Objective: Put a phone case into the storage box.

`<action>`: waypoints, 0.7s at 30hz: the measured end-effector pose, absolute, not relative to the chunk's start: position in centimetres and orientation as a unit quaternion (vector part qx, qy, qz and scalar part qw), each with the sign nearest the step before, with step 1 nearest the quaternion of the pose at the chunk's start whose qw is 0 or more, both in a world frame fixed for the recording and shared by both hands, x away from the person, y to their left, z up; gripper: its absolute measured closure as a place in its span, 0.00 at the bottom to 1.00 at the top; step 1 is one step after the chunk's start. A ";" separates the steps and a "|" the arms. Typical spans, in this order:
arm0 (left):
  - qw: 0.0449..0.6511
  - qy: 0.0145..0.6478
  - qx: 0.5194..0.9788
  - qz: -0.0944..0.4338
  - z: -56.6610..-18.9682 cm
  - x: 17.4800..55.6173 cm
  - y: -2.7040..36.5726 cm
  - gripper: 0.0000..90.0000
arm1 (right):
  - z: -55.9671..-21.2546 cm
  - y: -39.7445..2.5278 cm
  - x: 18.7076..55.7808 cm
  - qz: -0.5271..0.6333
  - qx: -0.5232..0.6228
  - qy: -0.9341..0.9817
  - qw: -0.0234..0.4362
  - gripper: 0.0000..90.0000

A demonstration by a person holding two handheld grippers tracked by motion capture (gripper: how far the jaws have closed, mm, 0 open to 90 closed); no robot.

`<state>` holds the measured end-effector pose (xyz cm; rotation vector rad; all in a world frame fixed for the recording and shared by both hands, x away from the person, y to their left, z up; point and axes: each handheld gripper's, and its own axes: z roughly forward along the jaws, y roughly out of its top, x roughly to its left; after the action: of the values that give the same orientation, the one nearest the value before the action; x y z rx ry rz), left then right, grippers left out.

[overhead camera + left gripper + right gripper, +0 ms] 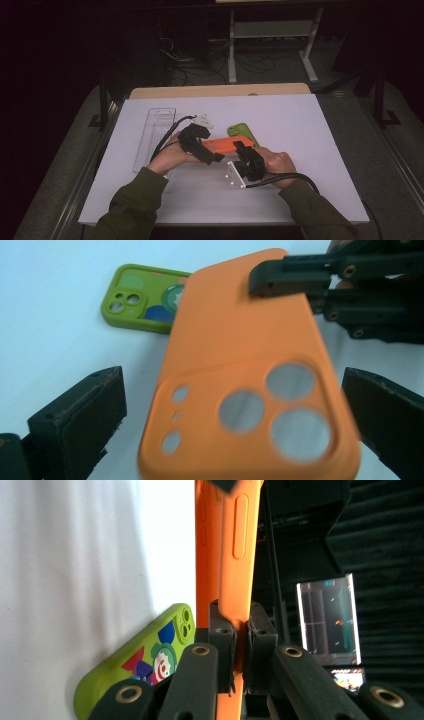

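Your orange phone case [226, 144] is held up off the table [300, 165], near its middle and a little toward the near edge. In the left gripper view the orange phone case [250, 390] shows its back, with three round camera holes and a few small ones at the end nearest that camera. In the right gripper view the orange phone case [230, 555] stands edge-on, its side buttons facing the camera.

Your right gripper [246, 150] has its fingers clamped on one end of the case; in the right gripper view the two pads press the orange edge from both sides with no gap. That same gripper [320, 285] shows at the far end of the case in the left gripper view.

Your left gripper [212, 156] has its fingers spread wide apart, one on each side of the camera end of the case. In the left gripper view neither black finger [80, 420] touches the orange sides.

Just beyond the orange case, the green phone case [243, 133] lies flat on the table, its colourful print facing up. Nearer the left edge lies a clear plastic tray [155, 137], well apart from both cases. Your sleeves [132, 200] come in over the near edge.
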<state>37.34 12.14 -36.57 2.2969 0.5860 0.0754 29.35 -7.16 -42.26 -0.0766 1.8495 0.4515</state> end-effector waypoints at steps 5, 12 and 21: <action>0.391 0.236 0.889 0.034 -36.3 37.5 12.9 0.00 | -41.4 -8.1 29.7 0.216 0.007 0.802 0.557 0.93; 0.388 0.236 0.890 0.042 -36.1 37.8 13.7 0.00 | -40.7 -9.3 30.1 0.259 0.080 0.817 0.508 0.93; 0.407 0.266 0.872 0.047 -36.1 37.7 13.8 0.00 | -40.1 -10.4 31.1 0.314 0.173 0.826 0.435 0.93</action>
<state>37.74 13.83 -36.13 2.1990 0.6713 0.1181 31.10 -10.43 -40.06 0.4318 2.0556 0.7827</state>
